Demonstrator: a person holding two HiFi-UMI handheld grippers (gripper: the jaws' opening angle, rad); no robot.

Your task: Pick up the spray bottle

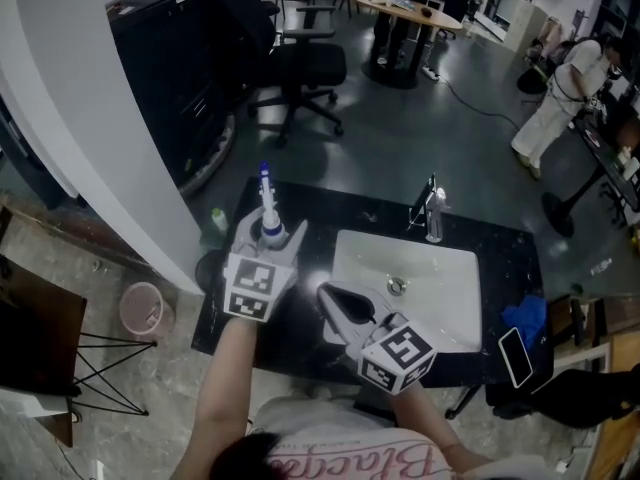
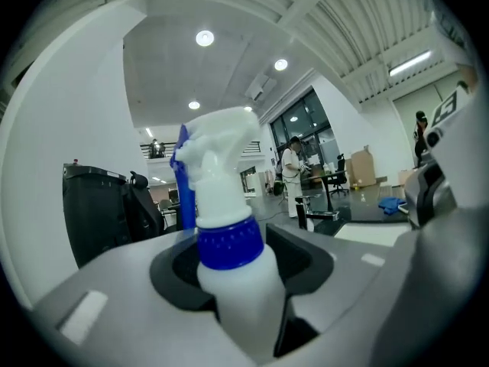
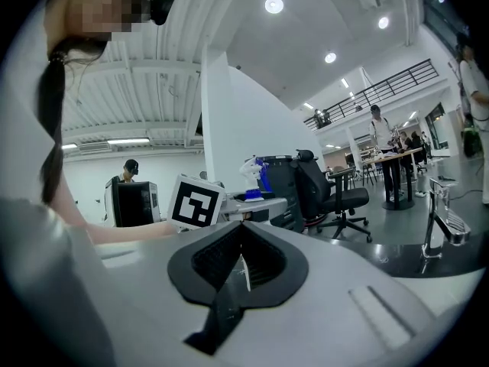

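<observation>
Near the desk's left edge, my left gripper pinches the spray bottle under its blue collar, keeping it upright for what I judge a clean lift, while my right gripper, pressed together and empty, waits by the sink.

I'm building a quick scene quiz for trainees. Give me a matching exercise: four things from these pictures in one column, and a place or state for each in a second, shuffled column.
Things
1. spray bottle
2. right gripper
3. phone
4. blue cloth

Places or states
A. jaws together, nothing between them
B. lying flat at the front right edge of the counter
C. clamped between the jaws of the left gripper
D. crumpled, right of the sink

Pairs: 1-C, 2-A, 3-B, 4-D
</observation>
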